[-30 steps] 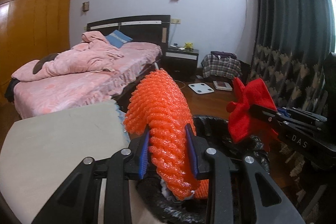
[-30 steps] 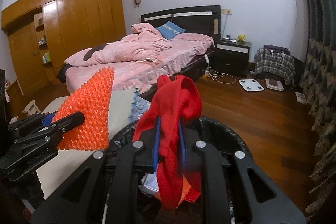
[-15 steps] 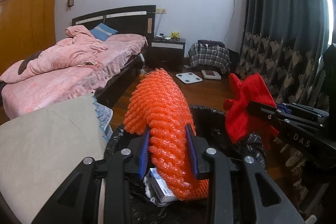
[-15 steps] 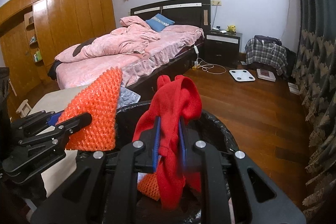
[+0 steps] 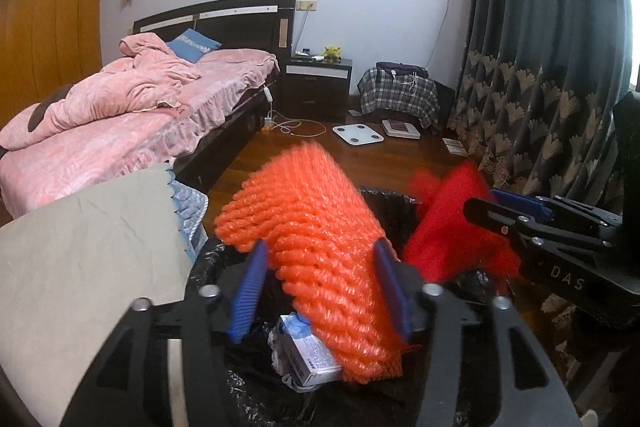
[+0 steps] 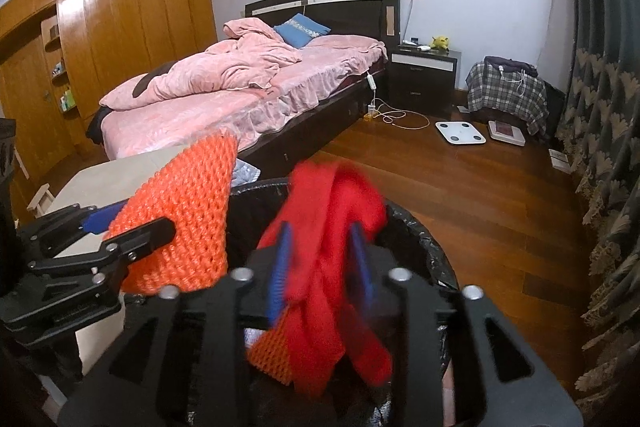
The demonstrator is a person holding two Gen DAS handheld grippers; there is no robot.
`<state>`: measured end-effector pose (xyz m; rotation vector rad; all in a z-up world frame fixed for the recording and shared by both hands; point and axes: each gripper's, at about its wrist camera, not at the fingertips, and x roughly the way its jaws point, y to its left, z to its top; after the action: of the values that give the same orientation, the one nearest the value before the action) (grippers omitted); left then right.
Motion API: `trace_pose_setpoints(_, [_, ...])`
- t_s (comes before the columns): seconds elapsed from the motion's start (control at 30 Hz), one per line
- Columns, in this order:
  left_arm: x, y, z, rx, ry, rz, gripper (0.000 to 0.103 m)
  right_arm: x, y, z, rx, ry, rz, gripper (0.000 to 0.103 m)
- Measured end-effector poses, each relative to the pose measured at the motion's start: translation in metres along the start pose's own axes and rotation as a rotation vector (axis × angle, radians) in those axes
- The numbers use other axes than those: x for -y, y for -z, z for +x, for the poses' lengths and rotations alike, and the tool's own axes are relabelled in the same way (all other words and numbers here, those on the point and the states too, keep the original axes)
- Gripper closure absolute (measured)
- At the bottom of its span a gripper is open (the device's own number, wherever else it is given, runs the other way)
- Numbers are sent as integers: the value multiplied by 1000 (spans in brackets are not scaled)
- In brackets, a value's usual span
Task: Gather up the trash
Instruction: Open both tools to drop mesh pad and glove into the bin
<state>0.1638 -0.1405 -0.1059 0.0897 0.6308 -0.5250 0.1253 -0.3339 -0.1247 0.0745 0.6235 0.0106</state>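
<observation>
A bin lined with a black bag (image 5: pixel 394 199) (image 6: pixel 424 235) stands right below both grippers. My left gripper (image 5: pixel 320 249) hangs over it, and its jaws are opening around an orange foam net (image 5: pixel 320 247). The left pad stands clear of the net, which is blurred and tilts down into the bag. The jaws of my right gripper (image 6: pixel 320 229) are opening too. The red cloth (image 6: pixel 332 251) between its pads is blurred and sagging into the bin. A white carton (image 5: pixel 314 357) and other litter lie inside the bag.
A low table under a beige cloth (image 5: pixel 88 247) adjoins the bin on the left. A bed with pink bedding (image 6: pixel 240 99) lies beyond it. A white scale (image 6: pixel 460 133) and a cable lie on the wooden floor. Dark curtains (image 6: pixel 600 147) hang on the right.
Both grippers have sunk closer to the bin and their jaws have spread. The orange net and the red cloth, held tight before, now slip downward and blur.
</observation>
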Motion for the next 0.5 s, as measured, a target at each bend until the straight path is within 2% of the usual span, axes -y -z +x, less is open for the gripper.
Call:
trace_pose_setpoints(0.17, [-7, 1, -5, 0, -6, -11, 33, 3, 0, -4, 9, 10, 6, 50])
trace_pose_setpoints(0.23, [-9, 0, -8, 5, -9, -15, 30, 3, -1, -8, 18, 16, 4, 40])
trace_pose_setpoints(0.3, [-14, -1, -13, 11, -16, -26, 27, 3, -1, -12, 27, 20, 1, 24])
trace_pose_setpoints(0.37, [-18, -2, -19, 21, -25, -33, 22, 2, -2, -17, 32, 21, -3, 13])
trace_pose_setpoints(0.5, [-27, -5, -35, 45, -54, -49, 12, -1, -4, -24, 24, 10, -3, 7])
